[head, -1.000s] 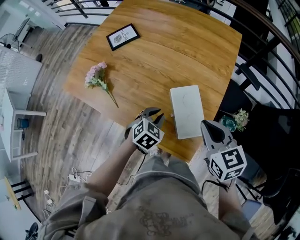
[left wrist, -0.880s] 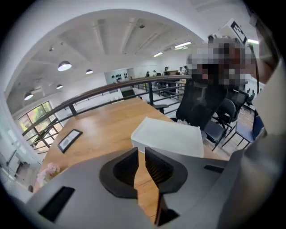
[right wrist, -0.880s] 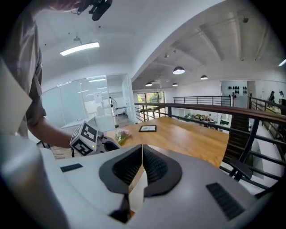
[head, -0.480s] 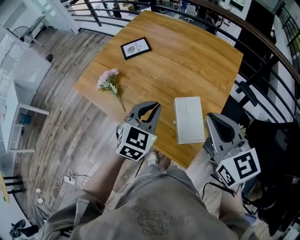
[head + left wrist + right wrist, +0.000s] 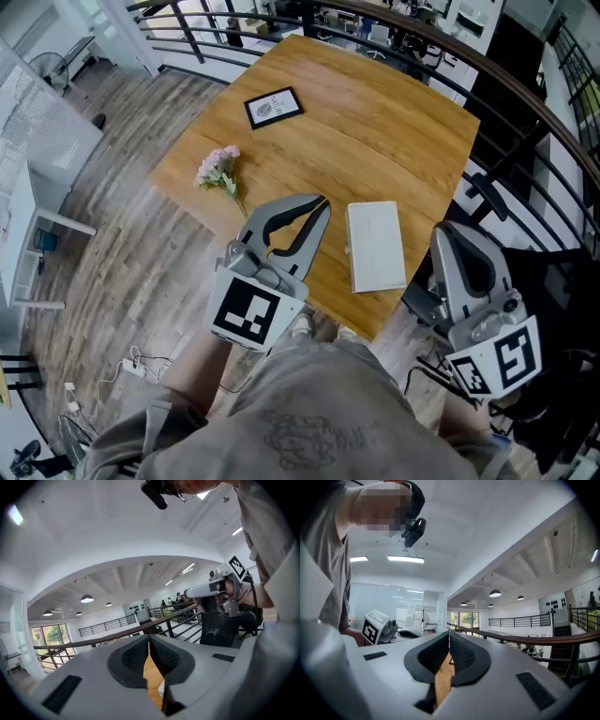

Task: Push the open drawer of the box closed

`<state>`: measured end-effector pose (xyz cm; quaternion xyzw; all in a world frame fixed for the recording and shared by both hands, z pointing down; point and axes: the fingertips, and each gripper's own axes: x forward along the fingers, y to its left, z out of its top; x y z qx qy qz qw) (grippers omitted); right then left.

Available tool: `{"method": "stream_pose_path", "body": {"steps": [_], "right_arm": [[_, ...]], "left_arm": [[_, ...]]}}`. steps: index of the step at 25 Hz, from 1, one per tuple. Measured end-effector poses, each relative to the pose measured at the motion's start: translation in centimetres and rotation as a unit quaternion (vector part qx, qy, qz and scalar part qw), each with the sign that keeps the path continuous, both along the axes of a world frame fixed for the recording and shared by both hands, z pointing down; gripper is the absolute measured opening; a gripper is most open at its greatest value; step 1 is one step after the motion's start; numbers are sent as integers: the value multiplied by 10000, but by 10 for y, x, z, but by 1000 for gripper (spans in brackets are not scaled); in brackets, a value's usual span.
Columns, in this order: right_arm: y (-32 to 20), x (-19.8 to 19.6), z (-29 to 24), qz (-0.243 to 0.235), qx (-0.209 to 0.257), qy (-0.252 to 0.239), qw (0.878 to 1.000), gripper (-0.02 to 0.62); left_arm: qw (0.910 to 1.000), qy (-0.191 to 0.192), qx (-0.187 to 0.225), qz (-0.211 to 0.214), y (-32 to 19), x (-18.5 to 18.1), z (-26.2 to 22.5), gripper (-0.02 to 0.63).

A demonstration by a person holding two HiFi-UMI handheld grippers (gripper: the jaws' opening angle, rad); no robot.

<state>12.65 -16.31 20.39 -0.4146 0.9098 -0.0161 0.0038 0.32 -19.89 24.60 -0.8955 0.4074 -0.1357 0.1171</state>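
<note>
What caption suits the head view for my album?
Grey left gripper and grey right gripper, both shut, poised beside a white rectangular box on a wooden table.

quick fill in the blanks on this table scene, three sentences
The table holds ____ things in all.
The flowers lying near the framed picture are ____ in colour.
Between the left gripper and the right gripper lies the ____.
Missing words: three; pink; white box.

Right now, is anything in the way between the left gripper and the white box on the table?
Nothing visible. The left gripper, shut and empty, hangs beside the box with only bare table between them. The flowers and picture frame lie farther off, clear of that path.
</note>
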Motion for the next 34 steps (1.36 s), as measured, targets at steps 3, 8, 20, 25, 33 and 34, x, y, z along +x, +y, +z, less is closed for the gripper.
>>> {"method": "stream_pose_path", "body": {"steps": [3, 8, 20, 25, 33, 34], "right_arm": [[7, -1, -12, -132, -85, -426, 9990, 32], [13, -2, -10, -72, -79, -201, 9997, 32], [18, -19, 48, -281, -526, 326, 9977, 32], [9, -16, 87, -117, -954, 449, 9944, 32], [9, -22, 89, -94, -941, 514, 9942, 32], [9, -22, 88, -87, -925, 518, 9943, 32]], "left_arm": [[9997, -100, 169, 129, 12, -3, -11, 25], [9995, -151, 201, 168, 28, -12, -13, 25], [9964, 557, -636, -100, 34, -32, 38, 21], [9965, 438, -702, -97, 35, -34, 53, 21], [9971, 428, -625, -85, 31, -41, 50, 21], [9971, 427, -618, -84, 31, -42, 49, 21]]}}
